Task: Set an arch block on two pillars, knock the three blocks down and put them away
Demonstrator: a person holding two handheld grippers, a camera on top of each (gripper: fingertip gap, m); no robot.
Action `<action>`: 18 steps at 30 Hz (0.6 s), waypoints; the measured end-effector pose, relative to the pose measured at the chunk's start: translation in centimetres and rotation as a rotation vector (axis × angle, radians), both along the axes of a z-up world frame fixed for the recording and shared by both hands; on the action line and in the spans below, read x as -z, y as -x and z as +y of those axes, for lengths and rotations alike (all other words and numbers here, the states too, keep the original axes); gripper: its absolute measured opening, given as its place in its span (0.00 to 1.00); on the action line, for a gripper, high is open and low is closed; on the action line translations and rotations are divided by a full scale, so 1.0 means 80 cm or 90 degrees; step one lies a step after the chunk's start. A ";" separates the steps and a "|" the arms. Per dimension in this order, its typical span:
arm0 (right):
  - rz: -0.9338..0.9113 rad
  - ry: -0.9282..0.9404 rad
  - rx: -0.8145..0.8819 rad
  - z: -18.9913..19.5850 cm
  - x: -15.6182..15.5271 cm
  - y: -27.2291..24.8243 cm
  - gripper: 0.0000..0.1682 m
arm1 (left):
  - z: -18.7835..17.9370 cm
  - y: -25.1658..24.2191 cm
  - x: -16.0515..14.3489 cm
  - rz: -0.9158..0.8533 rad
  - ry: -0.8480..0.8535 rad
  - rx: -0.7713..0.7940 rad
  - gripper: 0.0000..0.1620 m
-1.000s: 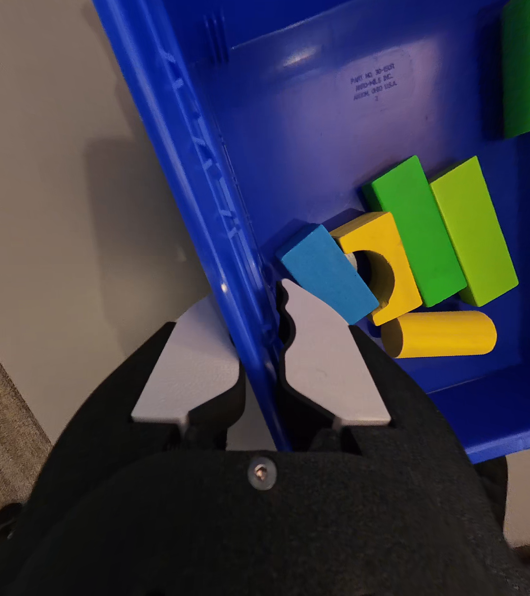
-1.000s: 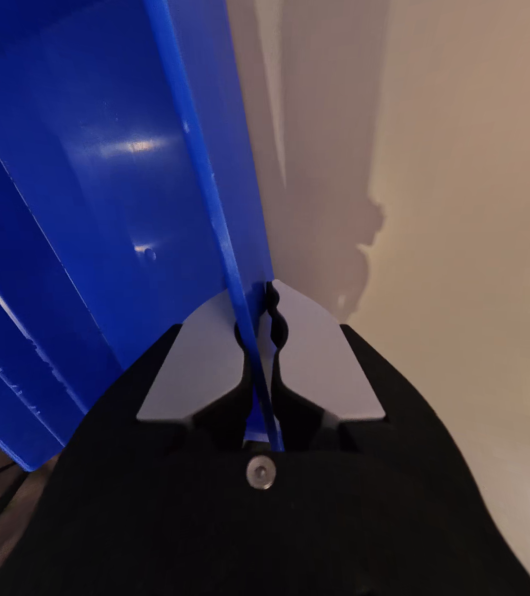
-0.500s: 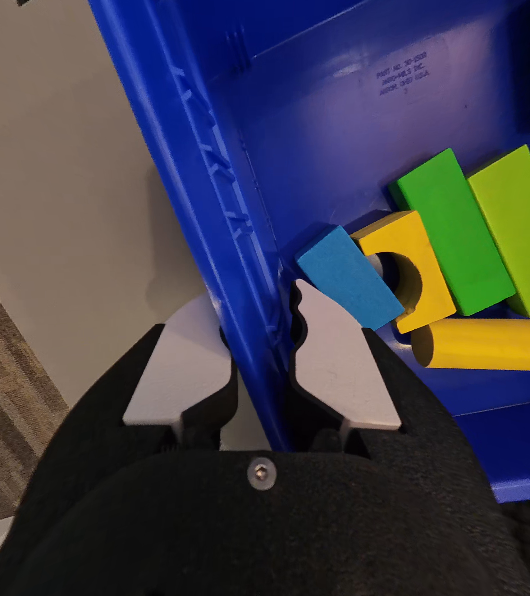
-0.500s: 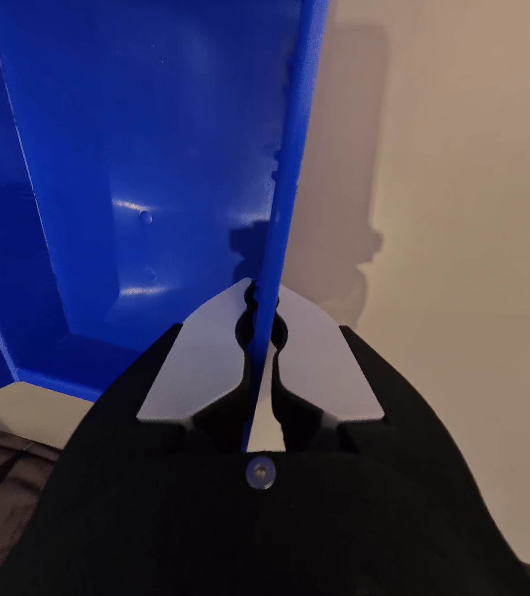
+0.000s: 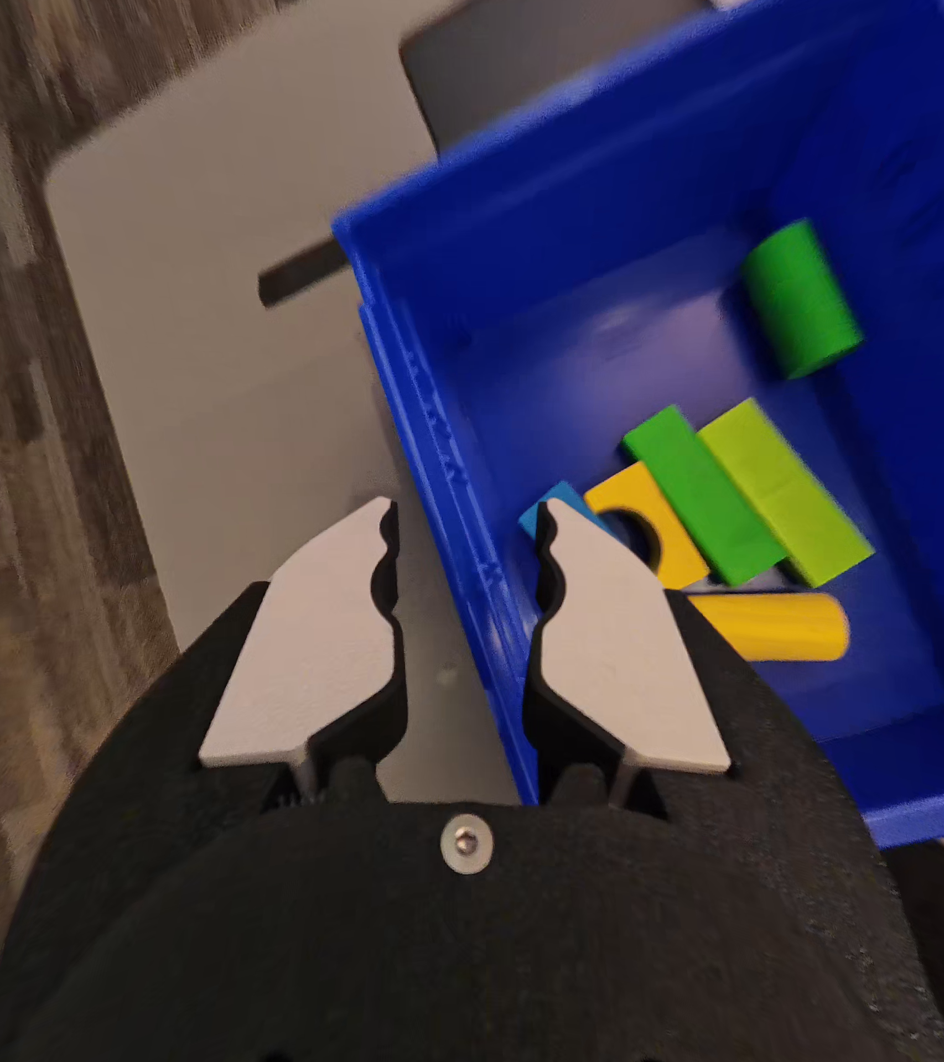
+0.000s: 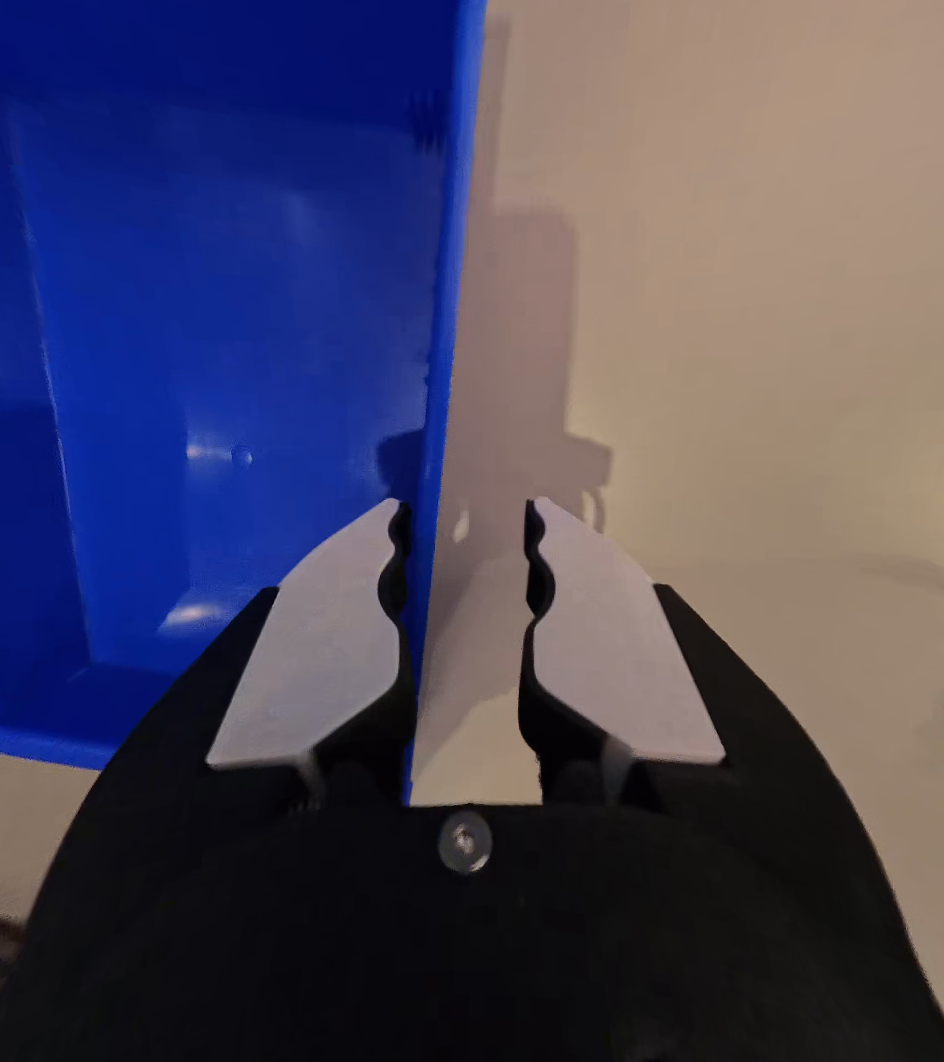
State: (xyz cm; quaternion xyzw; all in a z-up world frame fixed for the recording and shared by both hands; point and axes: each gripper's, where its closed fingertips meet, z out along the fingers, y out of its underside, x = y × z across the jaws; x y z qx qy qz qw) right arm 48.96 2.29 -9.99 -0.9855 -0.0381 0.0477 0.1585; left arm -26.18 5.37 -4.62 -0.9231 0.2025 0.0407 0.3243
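Note:
A blue plastic bin (image 5: 435, 414) rests on the white table. Inside lie a yellow arch block (image 5: 645, 520), a blue block (image 5: 556, 506), a dark green bar (image 5: 699, 500), a light green bar (image 5: 780, 494), a yellow cylinder (image 5: 768, 626) and a green cylinder (image 5: 797, 299). My left gripper (image 5: 464, 511) is open and straddles the bin's left wall. My right gripper (image 6: 464, 511) is open and straddles the bin's right wall (image 6: 446, 287), with the left finger close against it. The right wrist view shows only an empty part of the bin.
The white table (image 5: 199, 287) ends at the left, with brown carpet floor (image 5: 10, 460) beyond. A dark panel (image 5: 515, 63) lies behind the bin. In the right wrist view the tabletop (image 6: 774, 402) stretches right of the bin. The grippers' ends are close to 75 centimeters from one another. Between my left fingertips and the dark green bar (image 5: 699, 500) there is roughly 12 centimeters.
Both grippers were shut on the bin's side walls and have now opened. The tilted bin has come down level onto the table. The left view has swung to show floor.

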 end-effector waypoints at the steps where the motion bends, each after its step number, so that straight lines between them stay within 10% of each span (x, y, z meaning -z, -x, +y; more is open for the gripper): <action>1: -0.012 -0.040 0.006 0.005 -0.016 -0.004 0.24 | 0.002 -0.007 -0.020 -0.024 -0.039 0.004 0.27; 10: -0.041 -0.585 -0.021 0.028 -0.227 0.015 0.25 | -0.046 -0.064 -0.225 -0.277 -0.492 0.109 0.28; 18: 0.148 -0.990 -0.115 -0.030 -0.352 0.075 0.42 | -0.081 -0.088 -0.236 -0.259 -0.534 0.213 0.26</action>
